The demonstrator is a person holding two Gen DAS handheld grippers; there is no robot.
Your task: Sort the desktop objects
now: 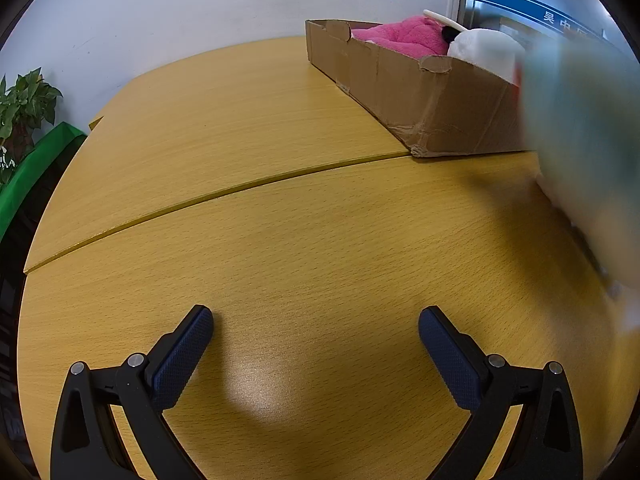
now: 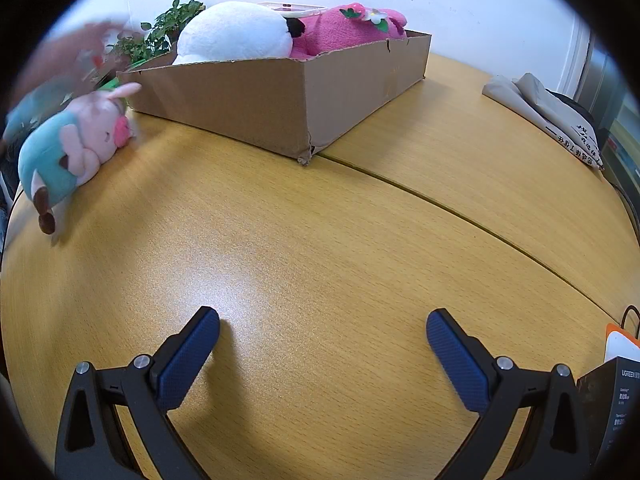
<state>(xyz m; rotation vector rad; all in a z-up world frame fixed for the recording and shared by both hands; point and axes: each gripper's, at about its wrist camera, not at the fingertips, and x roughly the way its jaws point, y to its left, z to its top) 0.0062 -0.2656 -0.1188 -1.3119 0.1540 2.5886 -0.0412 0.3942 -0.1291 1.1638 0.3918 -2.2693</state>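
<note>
At the far left of the right wrist view, a teal-and-pink plush toy [image 2: 72, 152] was seen lying on the worktop [image 2: 320, 240], just beside the cardboard box [image 2: 280, 108] and outside it. Inside the box, a white plush [image 2: 236, 32] and a pink plush [image 2: 340, 36] were already lodged side by side, so the sorting was judged largely done, with the teal-and-pink toy still to be boxed. Farther right, a folded cloth bag [image 2: 548, 116] and a dark carton [image 2: 612, 408] were left on the worktop. The left gripper [image 1: 316, 332] was held spread wide above bare wood, nothing gripped or touched. The right gripper [image 2: 323, 332] was likewise spread and empty.
</note>
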